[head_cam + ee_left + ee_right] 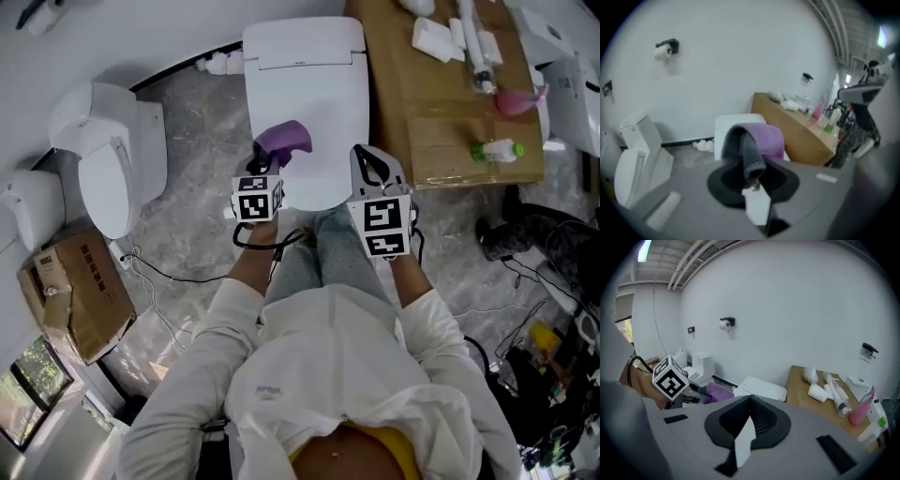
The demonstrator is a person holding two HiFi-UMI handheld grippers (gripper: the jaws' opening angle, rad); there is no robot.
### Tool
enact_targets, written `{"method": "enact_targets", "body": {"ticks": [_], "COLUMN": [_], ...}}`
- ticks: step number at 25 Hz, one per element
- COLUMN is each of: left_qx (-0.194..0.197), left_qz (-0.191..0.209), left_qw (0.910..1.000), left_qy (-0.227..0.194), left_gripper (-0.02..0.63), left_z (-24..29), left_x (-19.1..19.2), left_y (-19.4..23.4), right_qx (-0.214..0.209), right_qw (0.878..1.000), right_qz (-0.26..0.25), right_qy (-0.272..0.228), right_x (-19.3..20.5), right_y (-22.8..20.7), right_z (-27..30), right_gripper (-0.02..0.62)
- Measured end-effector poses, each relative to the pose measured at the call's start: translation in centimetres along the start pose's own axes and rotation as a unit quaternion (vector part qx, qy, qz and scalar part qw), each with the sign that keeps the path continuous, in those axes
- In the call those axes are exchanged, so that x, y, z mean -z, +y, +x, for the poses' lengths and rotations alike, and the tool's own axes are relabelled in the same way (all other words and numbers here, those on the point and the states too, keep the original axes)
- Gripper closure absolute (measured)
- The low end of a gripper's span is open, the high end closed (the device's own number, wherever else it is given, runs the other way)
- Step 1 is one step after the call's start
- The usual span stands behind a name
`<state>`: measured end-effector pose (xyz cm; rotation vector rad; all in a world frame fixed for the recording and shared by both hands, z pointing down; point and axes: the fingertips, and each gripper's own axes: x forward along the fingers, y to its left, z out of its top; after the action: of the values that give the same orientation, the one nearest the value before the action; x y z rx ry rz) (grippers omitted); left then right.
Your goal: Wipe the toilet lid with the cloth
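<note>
A purple cloth [284, 141] with a grey underside hangs folded from my left gripper [267, 167], which is shut on it above the closed white toilet lid [309, 103]. In the left gripper view the cloth [759, 143] drapes over the jaws and hides part of the lid [736, 123]. My right gripper [367, 161] is shut and holds nothing; it hovers over the lid's front right corner. The right gripper view shows its jaws pressed together, with the lid [761, 387] beyond and the cloth [719, 392] beside the left gripper's marker cube [670, 377].
A wooden table [441, 112] with bottles, a pink item and white paper rolls stands right of the toilet. Another white toilet [108, 155] stands at the left, a cardboard box [80, 291] near it. Cables [525, 281] lie on the marble floor at the right.
</note>
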<state>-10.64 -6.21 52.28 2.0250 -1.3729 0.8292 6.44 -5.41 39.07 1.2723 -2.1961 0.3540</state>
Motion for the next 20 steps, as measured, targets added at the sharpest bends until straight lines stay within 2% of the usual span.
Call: {"method": "enact_targets", "body": {"ticks": [5,9,12,16,20], "left_qx": [0.008,0.008,0.008,0.003,0.004], "left_qz": [0.007,0.024,0.036,0.043,0.046], "left_qw": [0.9974,0.9908,0.9836,0.9713,0.9572], "left_qy": [-0.071,-0.133,-0.176,-0.234,-0.286], "left_gripper": [0.557,0.557,0.557,0.557,0.557], "left_z": [-2.5,-5.4,-7.8,-11.2,-15.2], "left_x": [-6.7,-12.1,-16.1,-21.2,-24.6], "left_y": [-1.5,-3.1,-4.5,-5.8,-7.0], "right_qx": [0.001,-0.001,-0.004,-0.005,-0.004], "right_qw": [1.0,0.998,0.995,0.989,0.983], "right_qz": [0.0,0.012,0.007,-0.026,-0.041], "right_qy": [-0.02,-0.057,-0.097,-0.145,-0.179], "right_x": [-3.0,-6.3,-9.8,-14.0,-16.6], "right_y": [-1.2,-2.5,-3.3,-3.8,-3.7], "right_z": [-0.2,-1.2,-2.7,-4.5,-6.7], "right_gripper": [0.58,0.58,0.58,0.58,0.58]}}
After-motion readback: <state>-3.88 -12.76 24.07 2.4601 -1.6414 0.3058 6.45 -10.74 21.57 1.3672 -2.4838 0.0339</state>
